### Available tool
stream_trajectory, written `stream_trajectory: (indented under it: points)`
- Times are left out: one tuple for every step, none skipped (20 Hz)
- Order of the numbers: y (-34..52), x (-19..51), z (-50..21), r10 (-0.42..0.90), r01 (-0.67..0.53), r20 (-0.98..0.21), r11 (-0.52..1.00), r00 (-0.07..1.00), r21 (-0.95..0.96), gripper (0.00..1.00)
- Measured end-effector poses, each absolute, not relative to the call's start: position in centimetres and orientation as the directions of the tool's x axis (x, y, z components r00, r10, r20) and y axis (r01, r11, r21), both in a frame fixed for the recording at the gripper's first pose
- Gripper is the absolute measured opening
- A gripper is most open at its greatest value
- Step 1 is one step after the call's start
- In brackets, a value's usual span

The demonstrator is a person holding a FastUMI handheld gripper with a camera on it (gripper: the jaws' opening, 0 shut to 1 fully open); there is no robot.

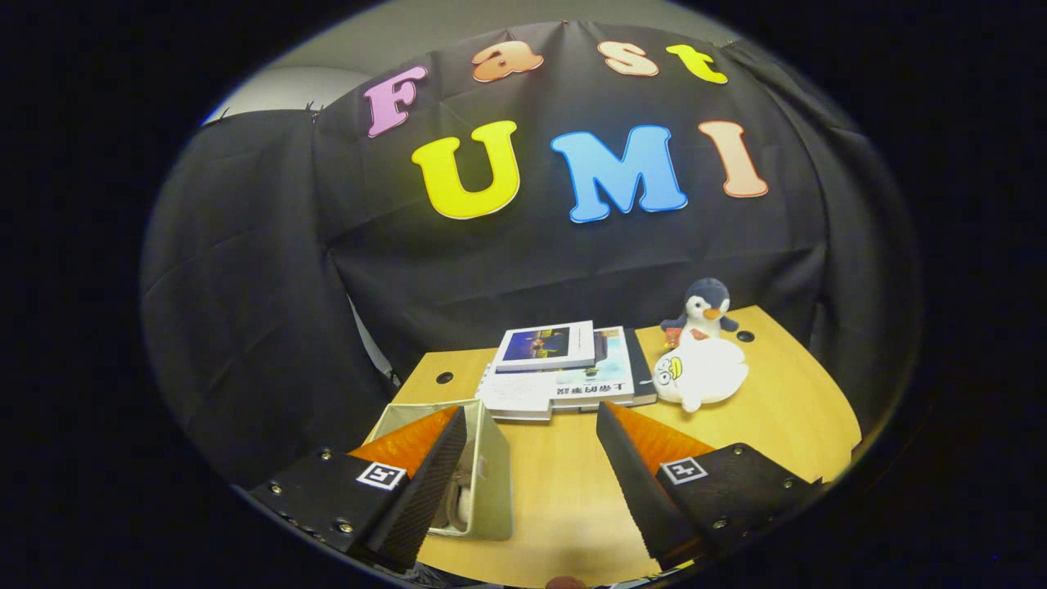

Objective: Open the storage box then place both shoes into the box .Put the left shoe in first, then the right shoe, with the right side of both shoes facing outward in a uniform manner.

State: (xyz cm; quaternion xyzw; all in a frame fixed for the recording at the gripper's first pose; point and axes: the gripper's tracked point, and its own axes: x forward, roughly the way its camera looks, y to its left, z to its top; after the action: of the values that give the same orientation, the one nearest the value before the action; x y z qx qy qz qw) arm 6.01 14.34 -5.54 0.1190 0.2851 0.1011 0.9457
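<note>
- The jaws [532, 446] stand wide apart, gripping nothing, above the pale wooden counter [564, 491].
- The open-topped grey-green fabric storage box [491, 474] sits under the left jaw; something pale lies inside, probably a shoe, though I cannot tell which.
- Beyond the jaws lie a stack of books [564, 372], a white plush duck [703, 372] and a small penguin toy [703, 309].
- Risk: the left jaw hangs over the soft box wall, so a careless descent could crush or tip it.

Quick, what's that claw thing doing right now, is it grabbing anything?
Gripper: open, holding nothing; its fingers are spread above the table, one over the storage box.
</note>
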Motion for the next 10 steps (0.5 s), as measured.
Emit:
stream_trajectory:
  points:
    - [13.0,5.8,-5.0,0.247,-0.119,-0.502,0.955,0.829,0.273,0.98]
    - [11.7,5.6,-4.4,0.236,-0.116,-0.489,0.958,0.840,0.263,0.98]
    - [10.4,5.4,-4.0,0.223,-0.112,-0.474,0.962,0.852,0.251,0.98]
    - [9.1,5.2,-3.6,0.207,-0.107,-0.463,0.967,0.862,0.232,0.98]
    - [7.7,5.1,-3.3,0.181,-0.095,-0.451,0.974,0.874,0.206,0.97]
    - [6.2,4.9,-2.9,0.155,-0.083,-0.431,0.980,0.889,0.181,0.98]
    - [4.9,4.7,-2.4,0.133,-0.071,-0.411,0.984,0.902,0.164,0.98]
    - [4.0,4.3,-2.1,0.122,-0.064,-0.391,0.986,0.912,0.157,0.98]
    - [3.1,4.0,-1.6,0.112,-0.058,-0.368,0.986,0.923,0.154,0.97]
    - [2.1,3.7,-1.2,0.102,-0.052,-0.348,0.987,0.932,0.152,0.97]
